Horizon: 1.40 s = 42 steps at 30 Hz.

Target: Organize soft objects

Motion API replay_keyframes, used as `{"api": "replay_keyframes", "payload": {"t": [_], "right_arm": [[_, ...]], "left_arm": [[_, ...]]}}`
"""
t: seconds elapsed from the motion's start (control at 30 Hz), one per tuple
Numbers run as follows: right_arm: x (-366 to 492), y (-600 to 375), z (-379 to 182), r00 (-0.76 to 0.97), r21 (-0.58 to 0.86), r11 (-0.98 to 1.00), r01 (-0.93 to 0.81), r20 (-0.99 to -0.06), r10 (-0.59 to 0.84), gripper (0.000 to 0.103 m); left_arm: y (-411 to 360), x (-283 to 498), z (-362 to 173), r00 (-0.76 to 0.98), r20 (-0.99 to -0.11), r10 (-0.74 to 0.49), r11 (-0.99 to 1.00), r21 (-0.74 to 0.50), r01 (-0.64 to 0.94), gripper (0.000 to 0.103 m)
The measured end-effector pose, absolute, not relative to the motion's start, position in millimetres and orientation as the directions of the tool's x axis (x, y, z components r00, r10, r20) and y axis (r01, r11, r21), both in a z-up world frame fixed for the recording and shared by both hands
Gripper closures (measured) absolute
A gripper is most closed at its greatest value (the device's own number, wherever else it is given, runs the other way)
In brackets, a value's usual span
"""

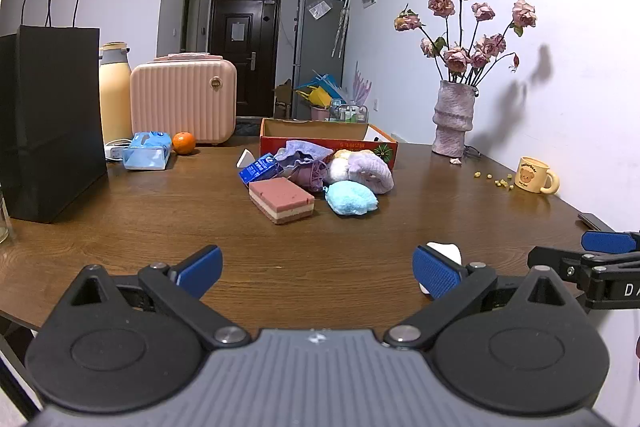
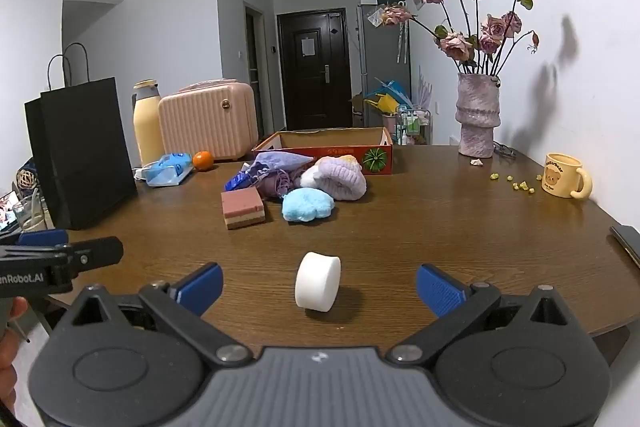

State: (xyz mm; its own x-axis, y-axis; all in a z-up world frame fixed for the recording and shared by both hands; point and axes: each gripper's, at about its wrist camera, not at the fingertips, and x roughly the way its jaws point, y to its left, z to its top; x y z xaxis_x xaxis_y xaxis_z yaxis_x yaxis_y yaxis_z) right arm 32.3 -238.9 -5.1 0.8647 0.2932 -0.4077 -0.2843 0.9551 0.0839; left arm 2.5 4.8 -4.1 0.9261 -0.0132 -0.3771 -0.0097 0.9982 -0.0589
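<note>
**Both grippers wide, white sponge puck in front of your right hand**

Your right gripper (image 2: 318, 283) hangs low over the near edge of the wooden table (image 2: 420, 227) with its jaws spread wide and nothing between them. The white round sponge (image 2: 318, 281) stands on its edge on the table just ahead of the blue pads (image 2: 438, 289), clear of both of them.

Your left gripper (image 1: 318, 269) is also spread wide and holds nothing. It sits to the left of the right one, and in the left wrist view the white sponge peeks out from behind its right finger.

The rest of the soft things lie in a loose heap near the middle of the table: a layered pink and brown sponge block (image 2: 243, 207), a fluffy blue cloth (image 2: 307, 205) beside it, a lilac knitted piece (image 2: 340, 179) with a white ball tucked against it, and a purple drawstring pouch (image 2: 276, 167) with a blue packet (image 2: 239, 181) at its left. The heap rests against the front wall of an open orange cardboard box (image 2: 332, 149).

Further left stand a black paper bag (image 2: 80, 155), a yellow bottle (image 2: 147, 123), a pink ribbed case (image 2: 208, 121), a tissue pack (image 2: 168, 169) and an orange (image 2: 203, 160). On the right are a vase of dried roses (image 2: 478, 119) and a yellow bear mug (image 2: 564, 175).
</note>
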Motion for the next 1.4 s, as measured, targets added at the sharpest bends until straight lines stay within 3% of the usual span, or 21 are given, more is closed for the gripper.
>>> {"api": "replay_keyframes", "payload": {"t": [1.4], "right_arm": [[32.9, -235.9, -6.9, 0.864, 0.076, 0.955, -0.287, -0.411, 0.292, 0.0]], "left_arm": [[0.3, -0.7, -1.7, 0.928, -0.372, -0.014, 0.998, -0.06, -0.01, 0.0]]}}
